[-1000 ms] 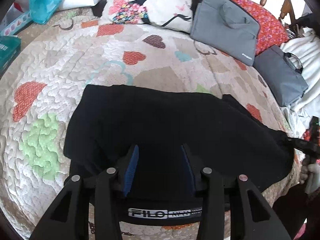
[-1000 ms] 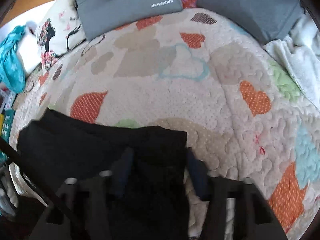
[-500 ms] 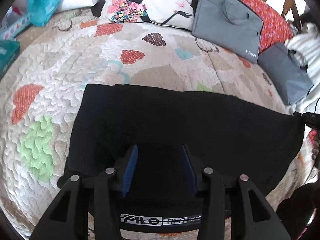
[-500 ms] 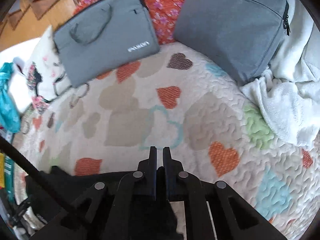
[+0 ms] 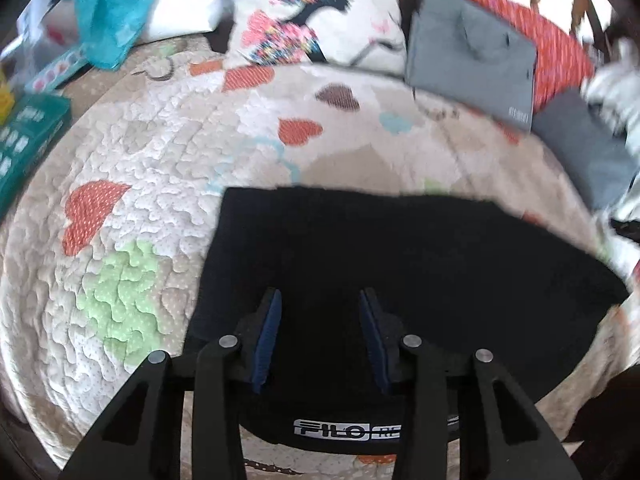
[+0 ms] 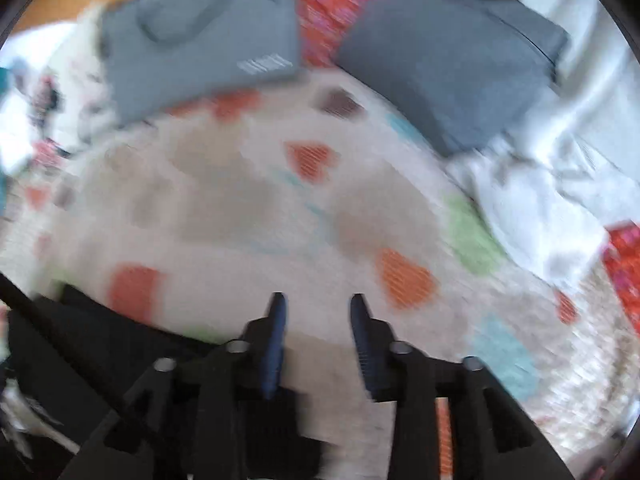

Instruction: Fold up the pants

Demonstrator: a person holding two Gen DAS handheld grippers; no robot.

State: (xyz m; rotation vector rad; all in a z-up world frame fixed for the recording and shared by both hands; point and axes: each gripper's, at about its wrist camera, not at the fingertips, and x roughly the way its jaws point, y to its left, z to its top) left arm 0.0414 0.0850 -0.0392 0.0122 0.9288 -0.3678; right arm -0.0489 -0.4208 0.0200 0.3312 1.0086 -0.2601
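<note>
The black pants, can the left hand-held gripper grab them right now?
Probably yes. The left hand-held gripper is open right above the black pants, and nothing lies between its fingers and the cloth.

We see open quilt (image 5: 168, 168) to the left of and beyond the black pants (image 5: 400, 264), wide enough for a gripper to pass. Farther back our way is blocked by a printed pillow (image 5: 316, 20), two grey bags (image 6: 200, 36) (image 6: 448, 56) and a white blanket (image 6: 560, 184) piled along the right edge
</note>
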